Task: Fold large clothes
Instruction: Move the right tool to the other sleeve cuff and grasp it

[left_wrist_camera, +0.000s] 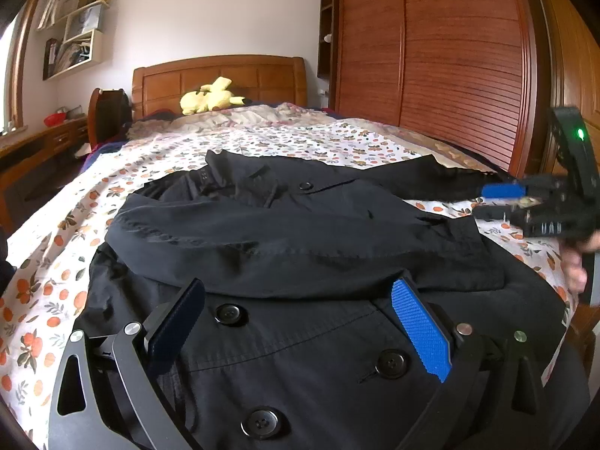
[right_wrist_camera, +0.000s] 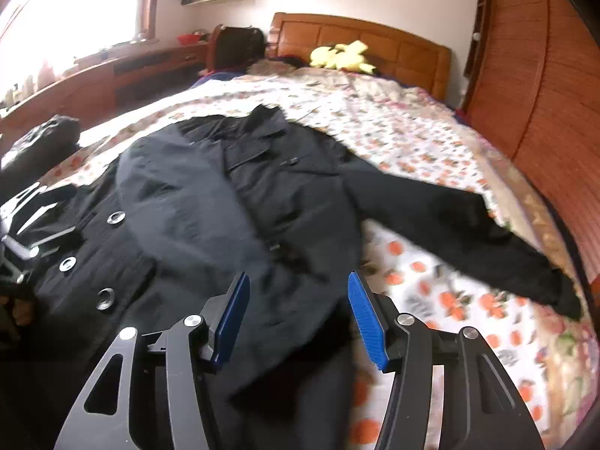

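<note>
A large black double-breasted coat [left_wrist_camera: 300, 247] lies front up on the flowered bedspread [left_wrist_camera: 56, 232]. Its left sleeve is folded across the chest. Its other sleeve [right_wrist_camera: 468, 225] stretches out to the right across the bed. My left gripper [left_wrist_camera: 300, 292] is open and empty, just above the coat's buttoned front. My right gripper [right_wrist_camera: 298, 285] is open and empty, hovering over the coat's right side; it also shows in the left wrist view [left_wrist_camera: 498, 198] near the outstretched sleeve, blurred.
A yellow plush toy [left_wrist_camera: 210, 97] lies by the wooden headboard [left_wrist_camera: 221, 75]. A wooden wardrobe [left_wrist_camera: 450, 56] stands along the right of the bed. A dark bundle [right_wrist_camera: 41, 142] sits at the bed's left. A desk and chair stand by the window.
</note>
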